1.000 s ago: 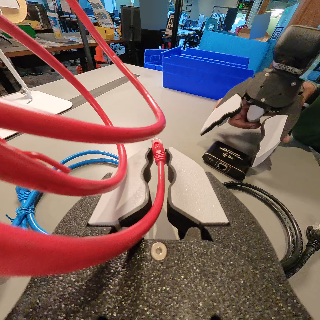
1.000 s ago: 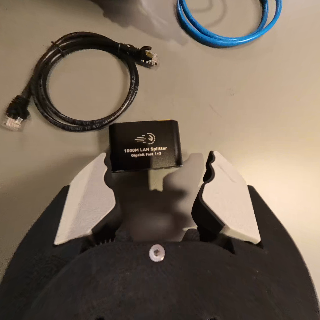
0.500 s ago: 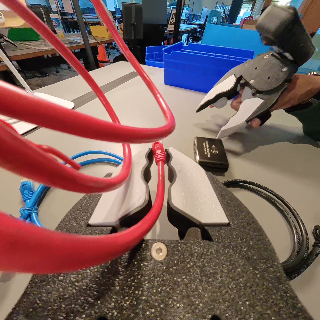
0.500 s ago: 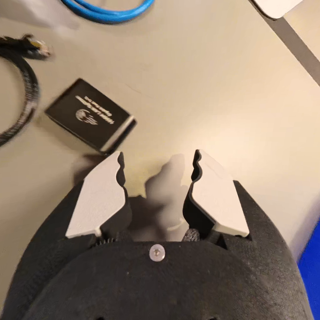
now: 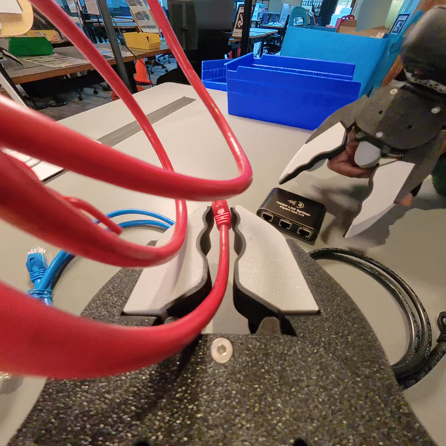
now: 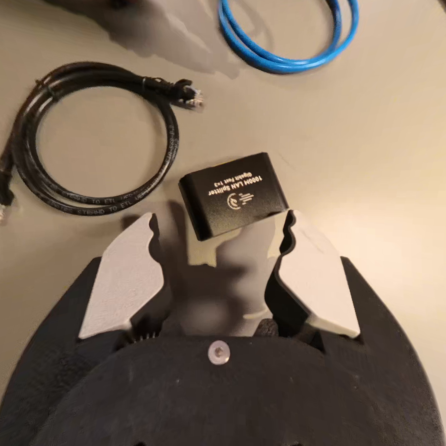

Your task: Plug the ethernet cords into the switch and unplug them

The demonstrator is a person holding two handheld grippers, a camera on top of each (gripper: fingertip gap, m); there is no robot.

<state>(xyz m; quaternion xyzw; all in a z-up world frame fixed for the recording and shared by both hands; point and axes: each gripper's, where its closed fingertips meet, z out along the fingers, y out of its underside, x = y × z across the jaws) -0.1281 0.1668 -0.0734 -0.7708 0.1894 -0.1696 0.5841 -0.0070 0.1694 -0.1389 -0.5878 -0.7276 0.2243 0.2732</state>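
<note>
My left gripper (image 5: 220, 210) is shut on the plug end of a red ethernet cord (image 5: 221, 213), whose loops hang across the left wrist view. The black switch (image 5: 290, 213) lies on the grey table just ahead and to the right, its three ports facing my left gripper. My right gripper (image 6: 222, 214) is open and empty, hovering over the near edge of the switch (image 6: 233, 195), its right fingertip close to a corner. It also shows in the left wrist view (image 5: 316, 205), above and right of the switch.
A coiled black cord (image 6: 96, 149) lies left of the switch, also in the left wrist view (image 5: 395, 296). A coiled blue cord (image 6: 289, 48) lies beyond it, also in the left wrist view (image 5: 48, 270). Blue bins (image 5: 289, 91) stand at the table's far side. The gap from one gripper's tips to the other's is roughly 15 cm.
The switch has been turned round on the table, so its three ports now face my left gripper. My right gripper swung away and came back over it, still open. My left gripper stays shut on the red plug.
</note>
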